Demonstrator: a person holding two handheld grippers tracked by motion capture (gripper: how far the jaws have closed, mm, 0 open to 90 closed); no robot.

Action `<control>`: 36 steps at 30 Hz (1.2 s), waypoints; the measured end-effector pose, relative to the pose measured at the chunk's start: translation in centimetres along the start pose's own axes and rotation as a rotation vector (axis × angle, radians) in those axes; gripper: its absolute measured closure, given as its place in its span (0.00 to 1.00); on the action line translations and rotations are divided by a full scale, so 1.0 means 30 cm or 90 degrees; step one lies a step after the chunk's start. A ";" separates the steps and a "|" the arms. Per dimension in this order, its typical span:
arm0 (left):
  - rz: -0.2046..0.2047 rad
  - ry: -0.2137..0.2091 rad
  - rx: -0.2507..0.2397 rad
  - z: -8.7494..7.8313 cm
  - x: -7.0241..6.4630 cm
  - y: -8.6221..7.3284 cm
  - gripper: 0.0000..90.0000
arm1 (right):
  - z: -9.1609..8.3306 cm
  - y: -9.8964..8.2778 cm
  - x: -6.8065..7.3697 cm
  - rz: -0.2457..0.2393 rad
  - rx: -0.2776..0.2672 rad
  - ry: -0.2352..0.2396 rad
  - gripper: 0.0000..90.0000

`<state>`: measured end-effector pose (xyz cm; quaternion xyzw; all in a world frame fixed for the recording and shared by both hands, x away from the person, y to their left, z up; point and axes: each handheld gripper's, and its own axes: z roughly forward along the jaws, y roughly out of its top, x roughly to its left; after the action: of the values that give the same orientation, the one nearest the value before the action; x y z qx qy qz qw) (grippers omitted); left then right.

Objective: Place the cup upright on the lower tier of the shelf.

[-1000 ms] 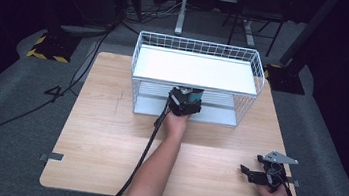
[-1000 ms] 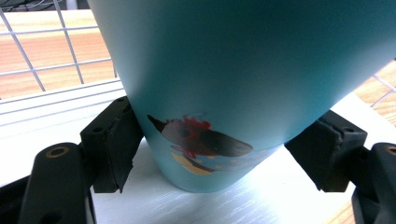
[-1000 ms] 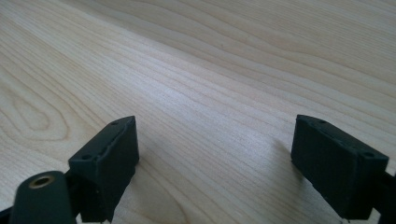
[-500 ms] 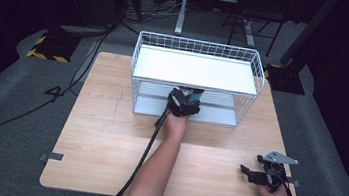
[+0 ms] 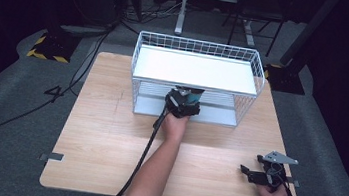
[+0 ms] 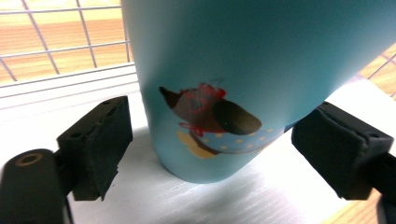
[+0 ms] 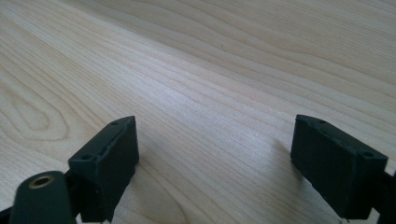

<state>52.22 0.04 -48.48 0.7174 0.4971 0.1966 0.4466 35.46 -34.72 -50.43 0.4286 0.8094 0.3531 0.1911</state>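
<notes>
My left tool stands open, its two black jaws spread wide to either side of a light blue cup. In the left gripper view a clear gap shows between the left jaw and the cup's wall, and the right jaw sits at the lower right of the frame, just beside the cup; I cannot tell whether it touches. The cup stands upright in the middle of that frame, on the white lower shelf of the wire rack, with a printed cartoon figure in brown, red and dotted blue facing me. Behind it, in the upper left of the frame, runs the white wire grid of the rack, with wood showing through.

In the high view my left tool is at the centre of the frame, reaching into the front opening of the white wire rack, under its white upper shelf. My left hand and forearm run up from the bottom edge, with the black cable trailing alongside.

My right tool is also wide open and holds nothing; the right gripper view has both black jaws rising from the bottom corners, with bare pale wood grain between them. In the high view my right tool sits at the lower right, low over the wooden counter near its front right corner, well apart from the rack, with the grey three-cornered plate on top.
</notes>
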 end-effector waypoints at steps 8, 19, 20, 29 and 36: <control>-0.005 0.015 -0.010 -0.059 -0.003 0.003 0.12 | 0.003 0.002 0.001 0.003 -0.001 -0.002 0.17; -0.030 -0.031 -0.015 -0.198 0.020 -0.017 0.13 | 0.006 0.005 0.001 0.004 0.001 -0.005 0.17; -0.029 -0.031 -0.019 -0.215 0.022 -0.019 0.13 | 0.006 0.005 0.001 0.003 0.000 -0.006 0.17; -0.009 -0.042 -0.030 -0.382 0.030 -0.042 0.14 | 0.012 0.010 0.001 0.004 0.002 -0.006 0.15; -0.003 -0.057 -0.041 -0.512 0.037 -0.055 0.15 | 0.013 0.011 0.001 0.004 0.002 -0.006 0.15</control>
<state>40.66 8.03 -42.00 0.7097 0.4718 0.1792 0.4916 35.86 -34.40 -50.46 0.4329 0.8077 0.3505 0.1936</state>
